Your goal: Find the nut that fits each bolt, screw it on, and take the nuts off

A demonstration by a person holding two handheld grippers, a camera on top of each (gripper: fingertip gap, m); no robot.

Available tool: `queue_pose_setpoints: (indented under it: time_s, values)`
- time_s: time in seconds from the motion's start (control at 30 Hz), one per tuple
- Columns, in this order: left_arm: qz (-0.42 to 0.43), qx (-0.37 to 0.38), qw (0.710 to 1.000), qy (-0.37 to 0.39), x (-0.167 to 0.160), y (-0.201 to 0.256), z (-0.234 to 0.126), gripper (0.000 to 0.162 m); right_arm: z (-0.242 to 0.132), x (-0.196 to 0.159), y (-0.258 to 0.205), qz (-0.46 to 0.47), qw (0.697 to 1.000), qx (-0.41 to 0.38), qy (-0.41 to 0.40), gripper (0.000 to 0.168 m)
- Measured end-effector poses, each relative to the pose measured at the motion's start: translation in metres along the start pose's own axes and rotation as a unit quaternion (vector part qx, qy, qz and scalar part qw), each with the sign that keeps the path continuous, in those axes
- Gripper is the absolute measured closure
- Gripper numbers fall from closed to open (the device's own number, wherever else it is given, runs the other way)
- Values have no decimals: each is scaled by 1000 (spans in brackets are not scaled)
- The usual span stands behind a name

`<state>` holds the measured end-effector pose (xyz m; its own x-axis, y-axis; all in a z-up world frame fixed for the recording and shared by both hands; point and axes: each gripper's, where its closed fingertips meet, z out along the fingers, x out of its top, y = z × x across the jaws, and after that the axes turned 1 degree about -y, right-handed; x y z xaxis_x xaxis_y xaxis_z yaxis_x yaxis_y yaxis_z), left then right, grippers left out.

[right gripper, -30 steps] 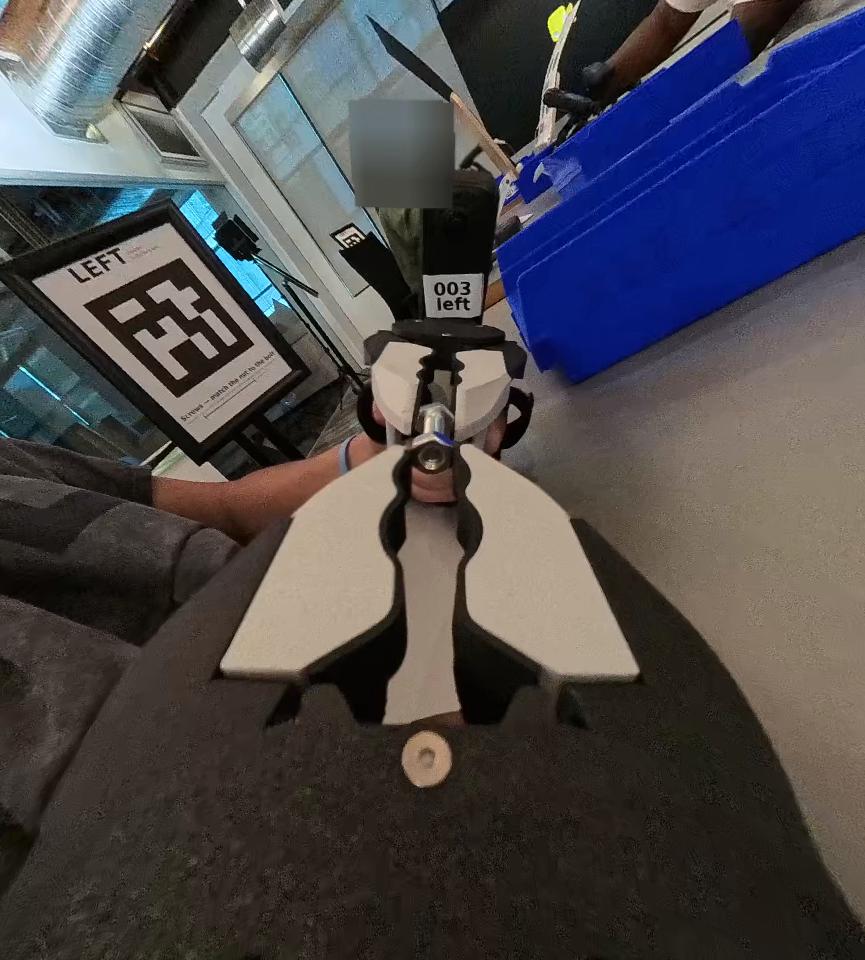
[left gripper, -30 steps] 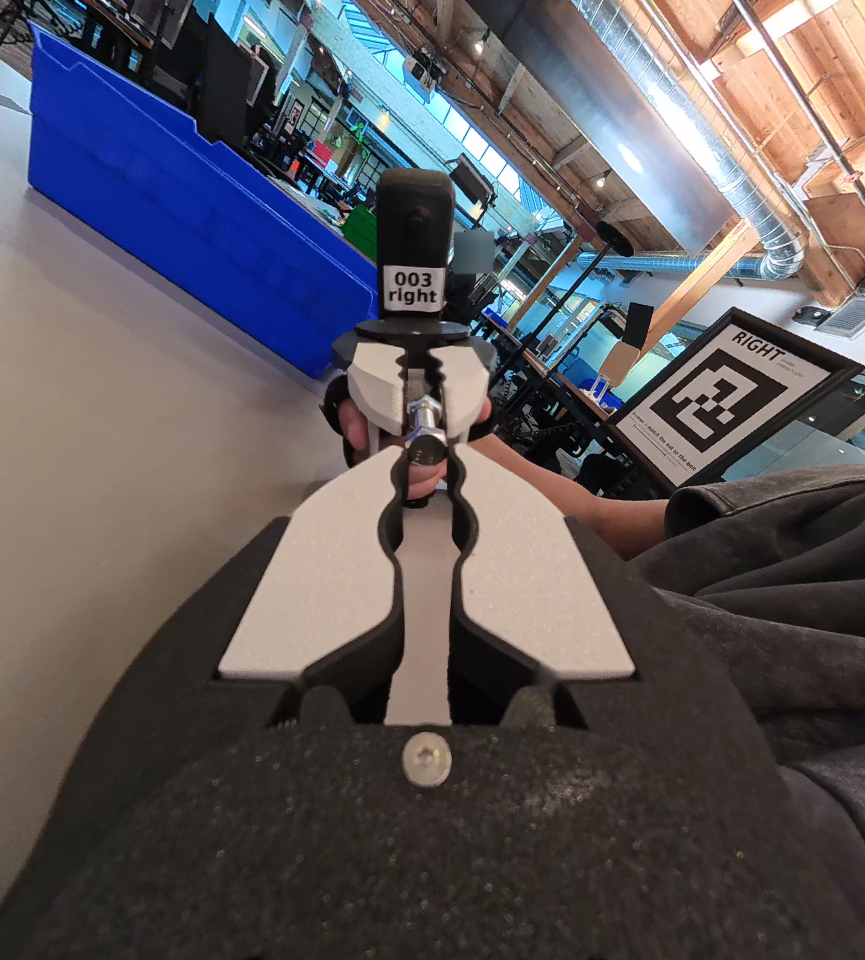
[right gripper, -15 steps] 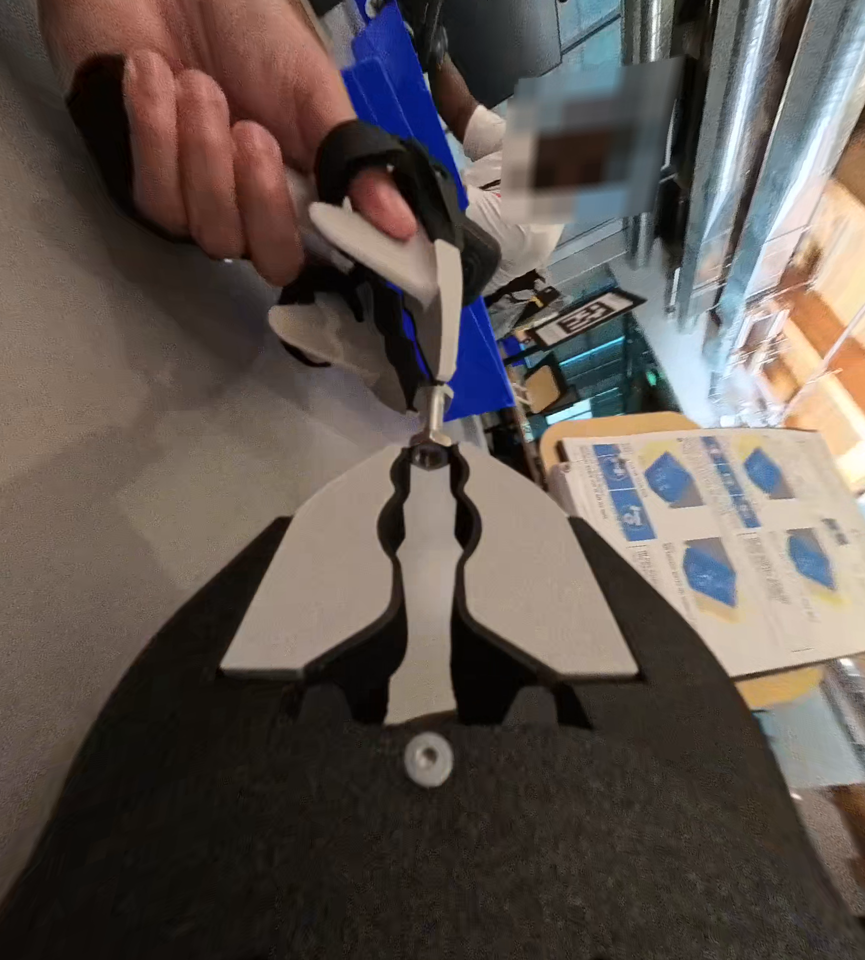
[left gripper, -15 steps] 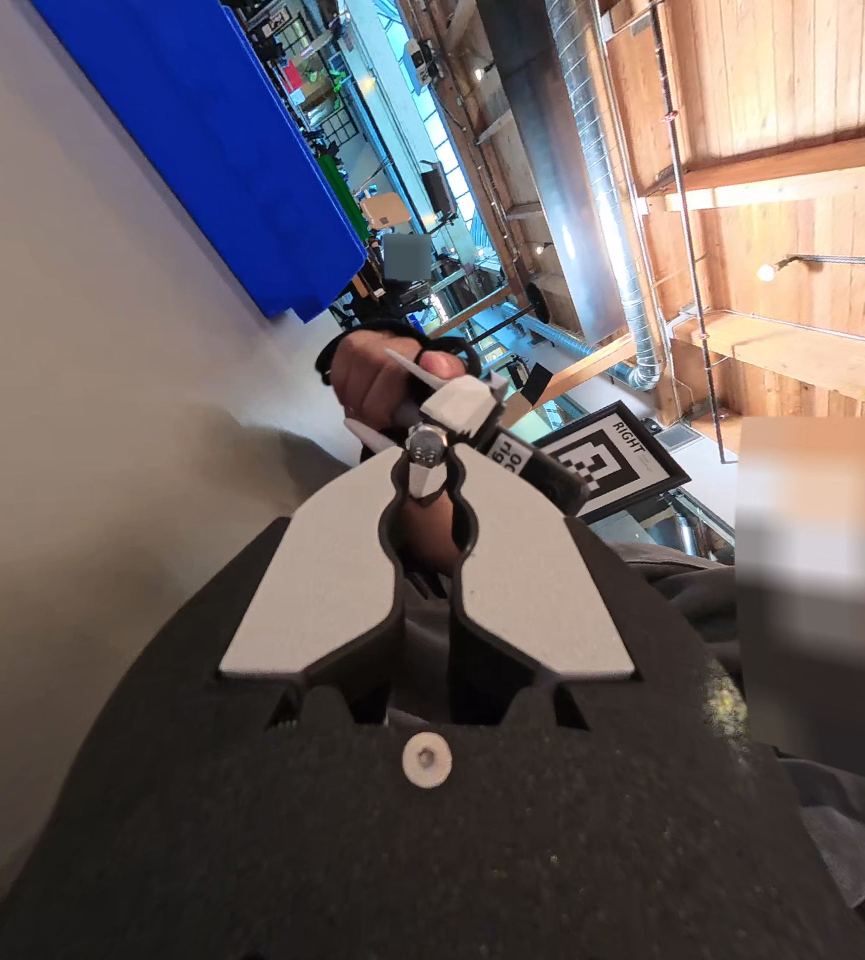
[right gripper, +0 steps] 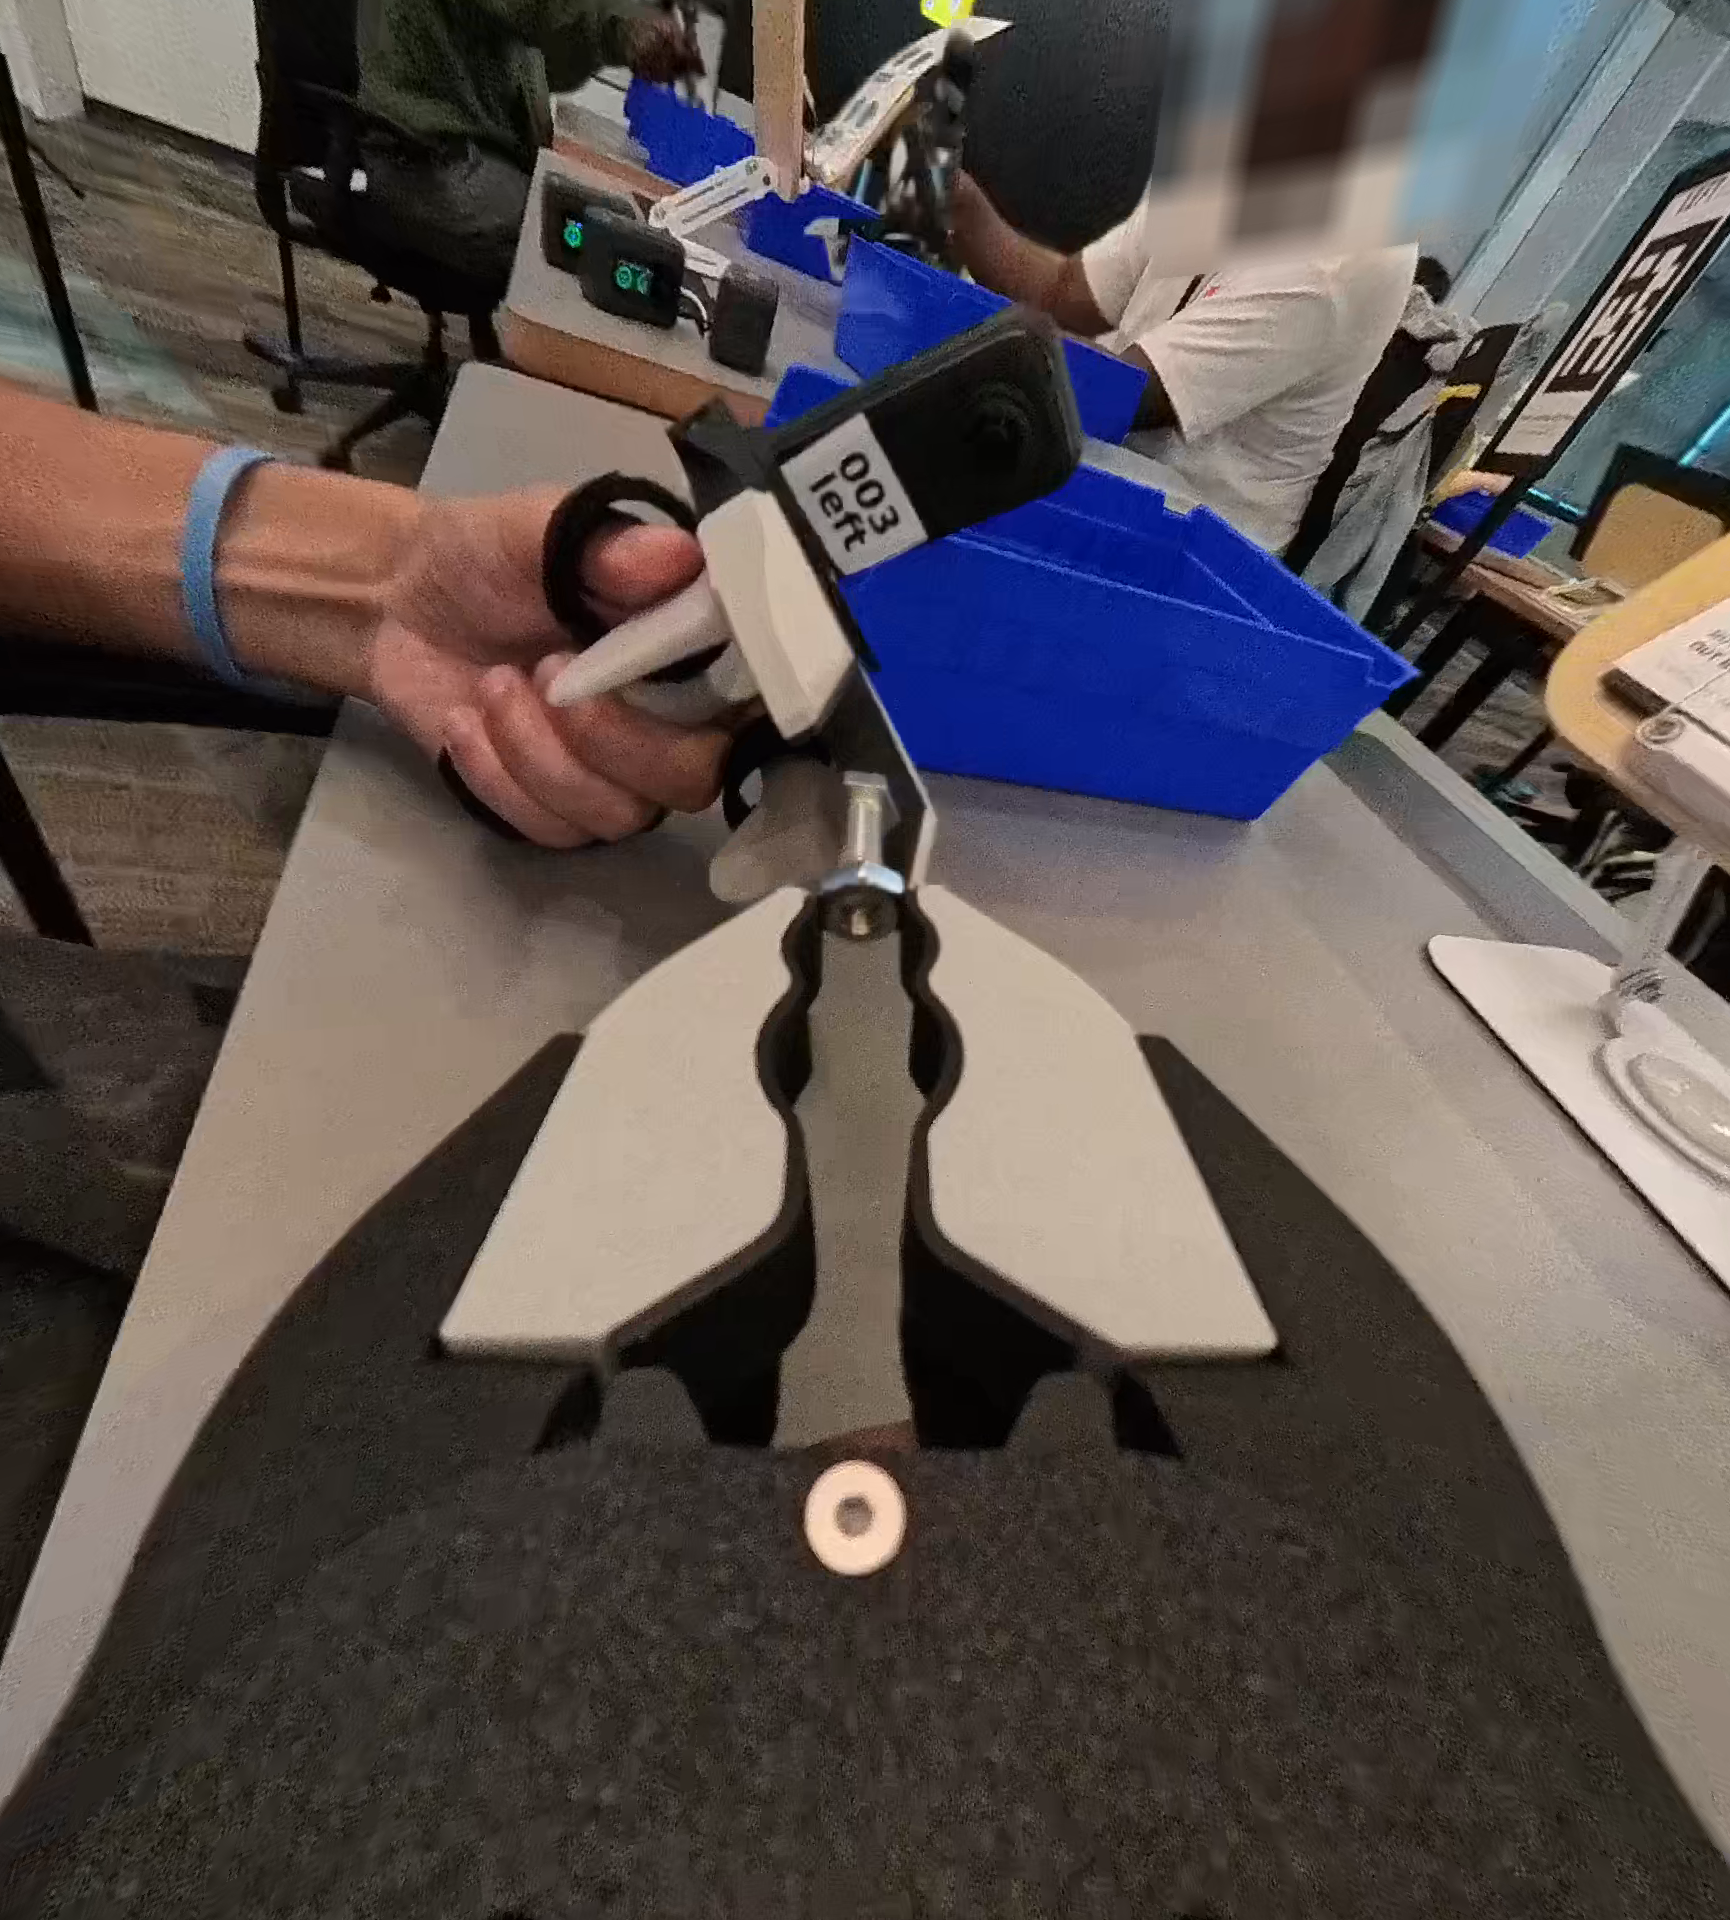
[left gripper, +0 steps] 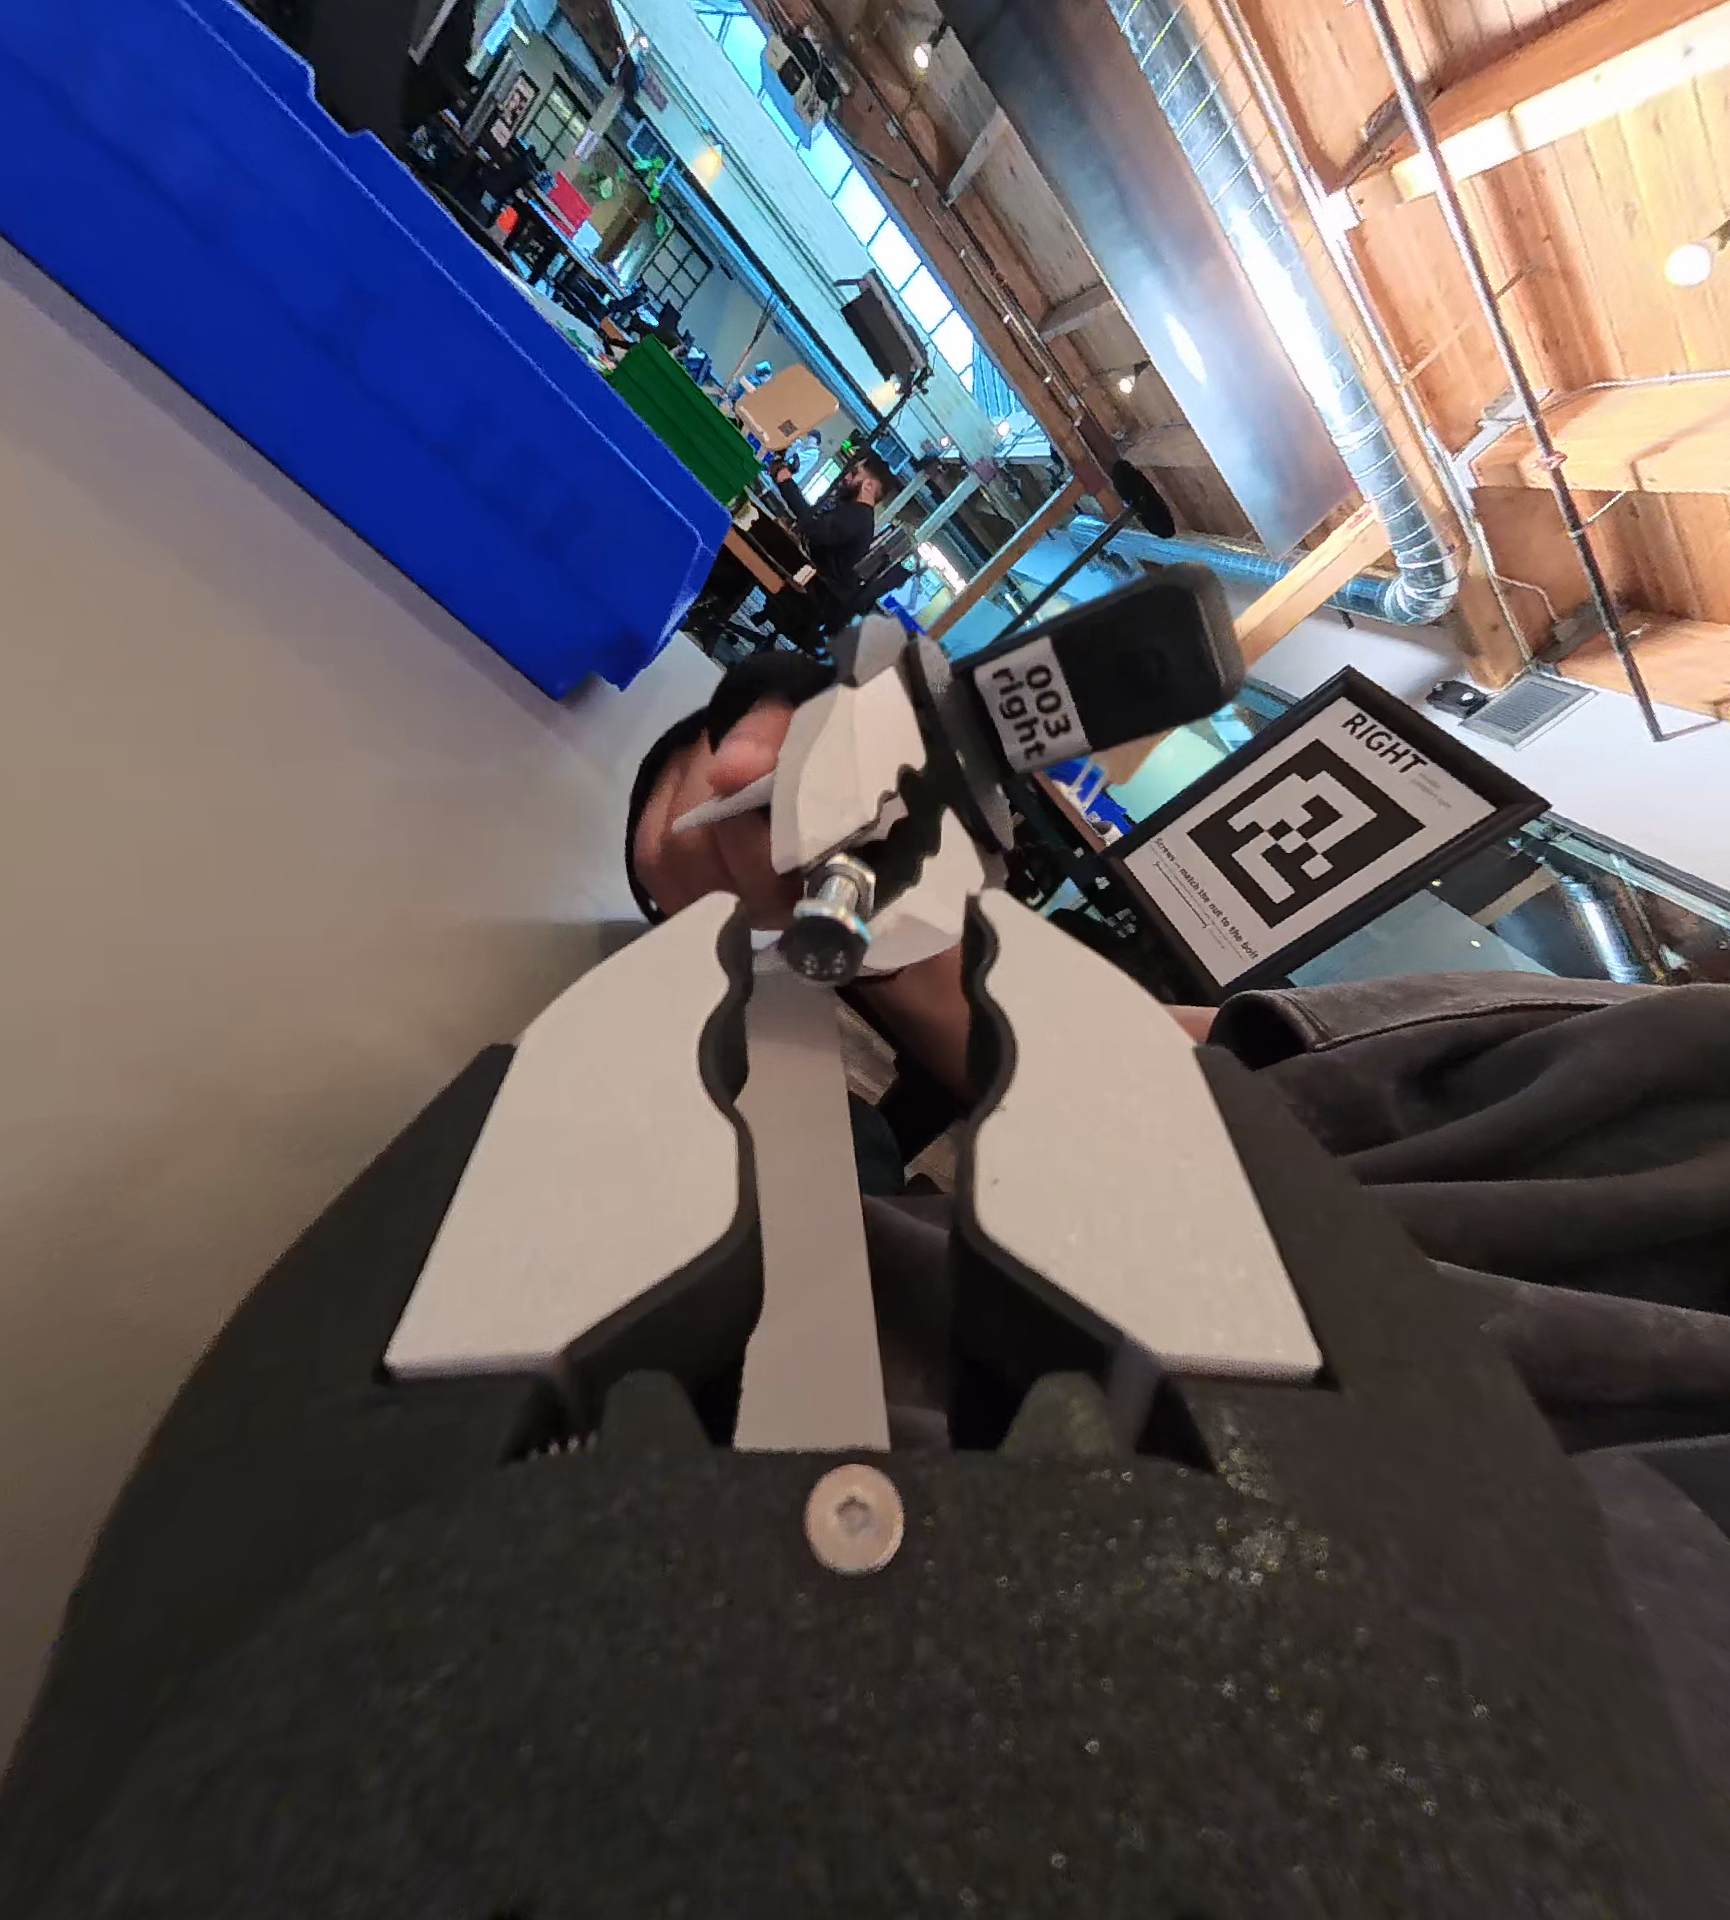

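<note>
A silver bolt (left gripper: 823, 948) with a hex head hangs in the air between the two grippers. Its nut (right gripper: 861, 881) sits near the threaded end. My right gripper (right gripper: 859, 916) is shut on the nut and carries the bolt; it also shows in the left wrist view (left gripper: 866, 883), rolled on its side. My left gripper (left gripper: 856, 920) is open. Its fingers stand on either side of the bolt head with a gap on both sides. In the right wrist view the left gripper (right gripper: 845, 831) is tilted, and the bolt shaft (right gripper: 863, 821) runs up into it.
A long blue bin (right gripper: 1100, 644) stands on the grey table (right gripper: 425, 987) behind the grippers; it also shows in the left wrist view (left gripper: 321, 312). A framed marker sign (left gripper: 1308, 831) stands at the right. A white stand base (right gripper: 1619, 1070) lies at the table's right. A person sits at another table. My left and right fingertips are right by each other.
My left gripper has opened off the bolt head. Both grippers have rolled about the bolt's axis. The right gripper stays shut on the nut.
</note>
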<state>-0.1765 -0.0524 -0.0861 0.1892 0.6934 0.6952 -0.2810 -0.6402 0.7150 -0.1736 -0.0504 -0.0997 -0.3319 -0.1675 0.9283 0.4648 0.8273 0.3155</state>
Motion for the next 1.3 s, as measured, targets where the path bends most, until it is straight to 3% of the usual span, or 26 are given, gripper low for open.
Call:
queue_pose_setpoints:
  time_s: [0.1,0.17,0.33,0.37,0.47,0.53,0.7,0.8,0.9,0.97,1.03,1.07,1.13,1.2,1.23,1.3]
  values:
    - [10,10,1000,-7,-2,-2,-1,147,1,2,2,27,1000,9,13,154]
    - [13,19,1000,-9,-2,-4,-2,147,2,0,3,11,1000,1,6,154]
    - [-53,18,998,-5,-4,-9,-1,148,2,-5,7,-183,979,-84,-39,154]
    - [-66,18,998,-1,-4,-10,0,148,1,-5,8,-246,961,-114,-51,154]
    - [-96,24,995,0,-5,-13,0,148,0,-6,7,-452,866,-190,-94,154]
    - [-101,25,995,7,-5,-15,0,148,1,-6,6,-482,847,-202,-97,154]
    - [-59,17,998,16,1,-8,0,148,1,0,5,-322,930,-170,-50,154]
    - [-42,0,998,41,9,-2,-2,148,3,1,-1,-190,975,-112,-25,132]
    - [-6,0,997,71,22,2,-8,148,3,5,-3,-32,998,-50,21,123]
    - [26,10,996,86,28,3,-13,148,2,9,-1,107,993,-5,48,123]
    - [71,45,993,89,31,0,-16,148,4,18,-6,296,948,92,77,120]
    - [89,60,990,87,32,-2,-18,148,4,26,-8,384,905,150,101,115]
    - [111,70,987,88,33,-1,-20,148,6,27,-4,527,816,205,115,122]
    - [124,78,985,86,32,-1,-20,148,5,30,1,611,736,249,150,138]
    - [129,84,985,81,31,-2,-20,148,5,30,3,640,706,258,161,138]
    - [136,86,984,73,29,-2,-19,148,7,28,5,653,692,254,173,137]
